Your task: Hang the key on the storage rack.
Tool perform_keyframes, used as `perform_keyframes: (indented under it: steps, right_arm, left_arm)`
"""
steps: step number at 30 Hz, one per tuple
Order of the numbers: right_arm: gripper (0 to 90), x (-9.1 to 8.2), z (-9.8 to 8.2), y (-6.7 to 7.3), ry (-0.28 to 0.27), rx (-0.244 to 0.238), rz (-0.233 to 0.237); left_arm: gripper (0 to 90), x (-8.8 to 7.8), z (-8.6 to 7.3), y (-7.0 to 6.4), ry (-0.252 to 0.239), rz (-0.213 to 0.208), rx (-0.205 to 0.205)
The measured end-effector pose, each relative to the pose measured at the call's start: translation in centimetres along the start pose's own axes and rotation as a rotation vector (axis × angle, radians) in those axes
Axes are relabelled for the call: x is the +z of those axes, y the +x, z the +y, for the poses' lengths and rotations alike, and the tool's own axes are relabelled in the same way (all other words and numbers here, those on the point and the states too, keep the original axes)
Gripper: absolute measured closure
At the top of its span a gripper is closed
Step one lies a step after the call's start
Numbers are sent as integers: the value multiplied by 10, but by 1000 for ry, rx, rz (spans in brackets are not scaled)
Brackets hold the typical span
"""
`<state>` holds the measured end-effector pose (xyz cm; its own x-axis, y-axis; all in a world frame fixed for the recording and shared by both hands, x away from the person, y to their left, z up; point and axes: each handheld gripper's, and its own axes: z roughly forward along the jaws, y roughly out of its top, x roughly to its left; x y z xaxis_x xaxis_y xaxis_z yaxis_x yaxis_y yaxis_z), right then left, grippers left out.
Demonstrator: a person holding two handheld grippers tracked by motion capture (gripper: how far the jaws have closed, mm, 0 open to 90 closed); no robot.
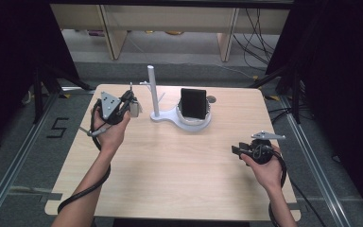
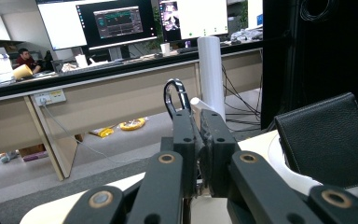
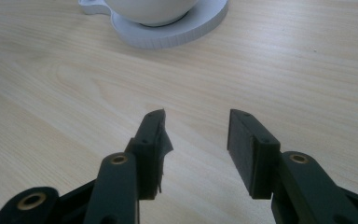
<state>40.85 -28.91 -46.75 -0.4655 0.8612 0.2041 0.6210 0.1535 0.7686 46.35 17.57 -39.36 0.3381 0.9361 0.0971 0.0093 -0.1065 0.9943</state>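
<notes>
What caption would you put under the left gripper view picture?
Left gripper shut on a dark metal clip, raised near the white post and the black wallet.

A light wooden table (image 1: 170, 165) carries a white stand (image 1: 182, 118) with a post.

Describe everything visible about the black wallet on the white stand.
The black wallet looks like grained leather with stitching along its edge, folded shut. It stands upright on edge, tilted slightly, inside the round white dish of the stand near the table's far edge, right of the stand's post. Only the dish touches it; both grippers are clear of it.
</notes>
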Motion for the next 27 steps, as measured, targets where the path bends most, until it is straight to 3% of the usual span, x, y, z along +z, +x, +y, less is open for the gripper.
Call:
perform_keyframes:
  steps: [3, 4, 5, 23, 25, 26, 27]
  right_arm:
    - [576, -1, 0, 0, -1, 2, 5]
    - [577, -2, 1, -2, 1, -30, -15]
    - [576, -3, 1, -2, 8, -31, -8]
    - [576, -4, 2, -3, 7, -33, -16]
    - [577, -3, 2, -3, 4, -32, -14]
    - [576, -3, 2, 0, 8, 4, -2]
    - [576, -4, 2, -1, 9, 2, 0]
  left_arm:
    - [854, 5, 0, -1, 3, 2, 0]
    - [854, 7, 0, -1, 8, 4, 6]
    - [854, 8, 0, -2, 7, 2, 3]
    - [854, 29, -1, -9, 18, -5, 21]
    - [854, 30, -1, -10, 21, -4, 22]
    - [854, 31, -1, -10, 21, -4, 22]
    - [854, 31, -1, -10, 23, -4, 24]
